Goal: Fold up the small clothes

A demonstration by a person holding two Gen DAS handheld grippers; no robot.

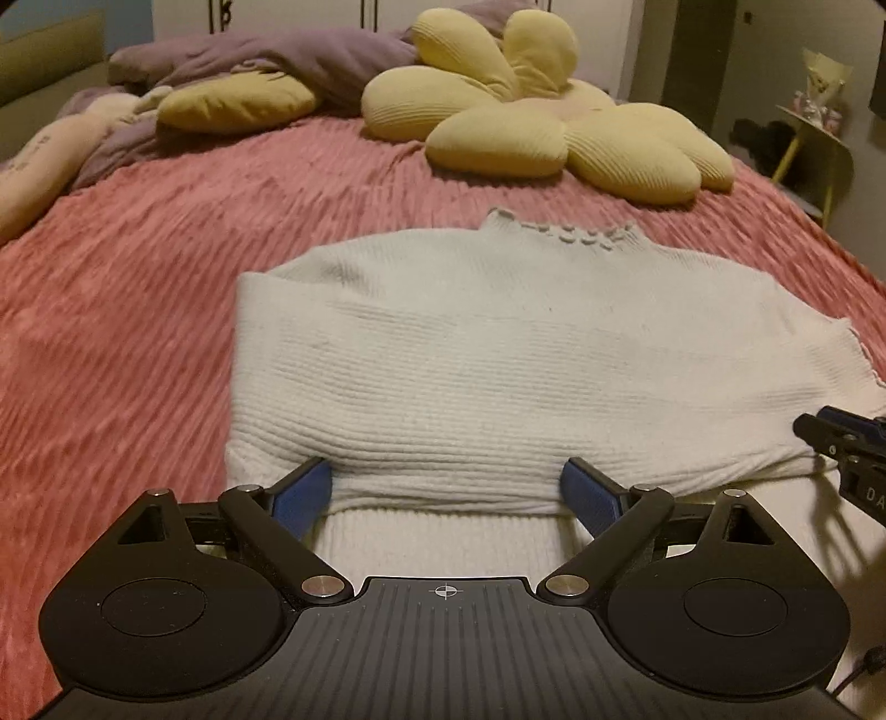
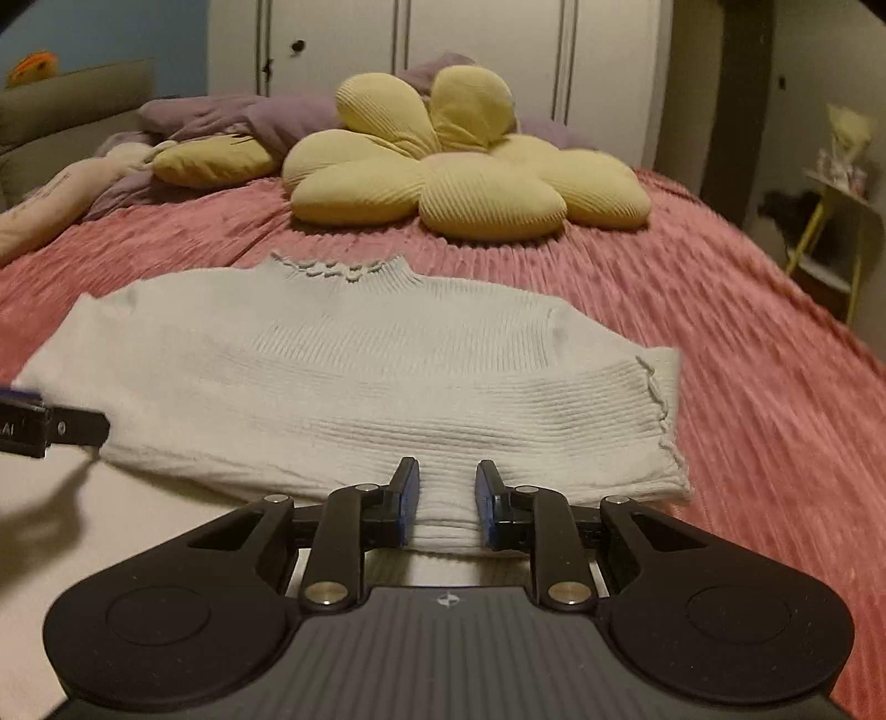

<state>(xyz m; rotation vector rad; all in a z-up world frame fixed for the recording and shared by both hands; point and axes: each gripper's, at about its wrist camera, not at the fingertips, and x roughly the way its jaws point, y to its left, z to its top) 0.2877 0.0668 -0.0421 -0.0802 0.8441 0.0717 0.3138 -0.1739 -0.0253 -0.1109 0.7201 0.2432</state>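
A white ribbed knit sweater (image 1: 498,354) lies flat on the pink bedspread (image 1: 138,310), collar away from me, with its near part folded over into a thick edge. My left gripper (image 1: 446,487) stands wide open at that folded edge, blue pads on either side of a stretch of knit. In the right wrist view the sweater (image 2: 343,376) shows its frilled sleeve cuff at the right. My right gripper (image 2: 446,498) has its jaws close together, with a bunch of the folded edge pinched between the pads. Each gripper shows in the other's view: the right gripper (image 1: 841,443) and the left gripper (image 2: 55,432).
A yellow flower-shaped pillow (image 2: 443,183) and a crumpled purple duvet (image 1: 266,61) lie at the bed's far end. A pale long pillow (image 1: 33,166) sits far left. A yellow-legged chair (image 2: 830,238) stands beyond the bed's right edge. White wardrobe doors (image 2: 476,39) are behind.
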